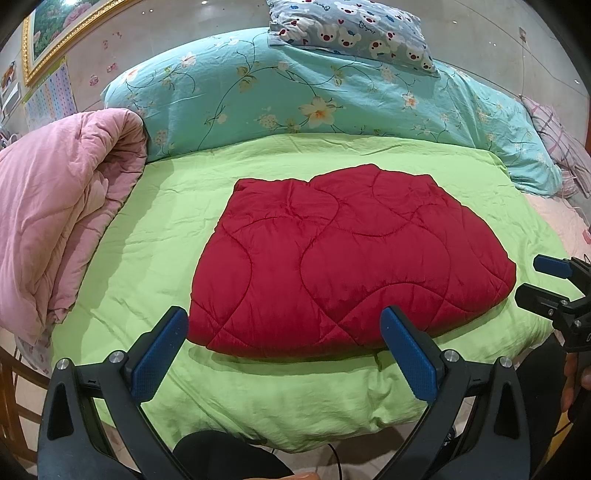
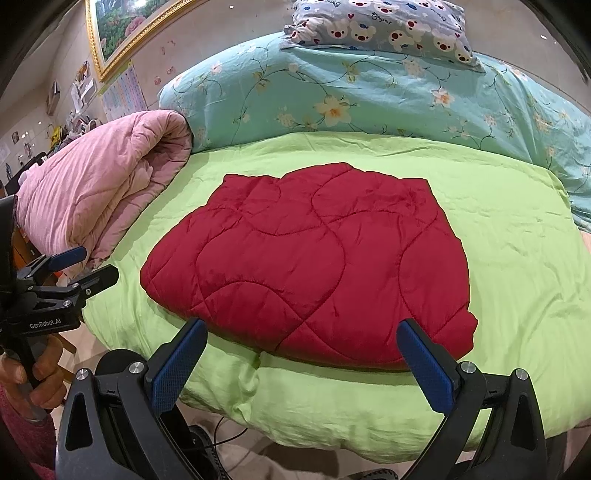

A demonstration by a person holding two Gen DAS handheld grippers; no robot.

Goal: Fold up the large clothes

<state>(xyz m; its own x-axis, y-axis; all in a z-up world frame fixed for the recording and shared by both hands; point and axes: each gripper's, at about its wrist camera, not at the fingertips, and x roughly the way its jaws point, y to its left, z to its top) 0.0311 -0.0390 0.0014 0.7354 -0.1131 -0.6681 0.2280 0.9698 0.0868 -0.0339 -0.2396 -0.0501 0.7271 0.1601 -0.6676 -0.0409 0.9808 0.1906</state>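
From the left wrist view, the left claw (image 1: 286, 330) stands wide apart, released and holding nothing, its blue-padded fingers (image 1: 408, 360) hovering just in front of the near edge of a red quilted garment (image 1: 343, 258). The garment lies folded into a compact, roughly rectangular bundle on the green bedsheet (image 1: 155, 236), near the middle of the bed and close to its front edge. Its long axis runs left to right across the view, the wider folded edge facing the camera and the narrower edge pointing toward the turquoise floral duvet (image 1: 295, 88) heaped at the back. A bear-print pillow (image 1: 354, 29) rests on top of that duvet, and a pink quilt (image 1: 62, 206) is bunched on the left side of the bed, apart from the garment. The right claw (image 1: 546, 282) shows at the right edge, beside the garment's right corner, its fingers parted and gripping nothing. From the right wrist view, the right claw (image 2: 304, 332) is likewise spread wide and free of cloth, poised just before the red garment's (image 2: 306, 262) near edge, which again stretches left to right on the green bedsheet (image 2: 517, 258). The left claw (image 2: 85, 264) appears at the left edge, slightly parted and holding nothing, held in the person's left hand (image 2: 33, 380), between the pink quilt (image 2: 96, 192) and the garment's left corner. A gold-framed picture (image 2: 122, 33) hangs on the wall.
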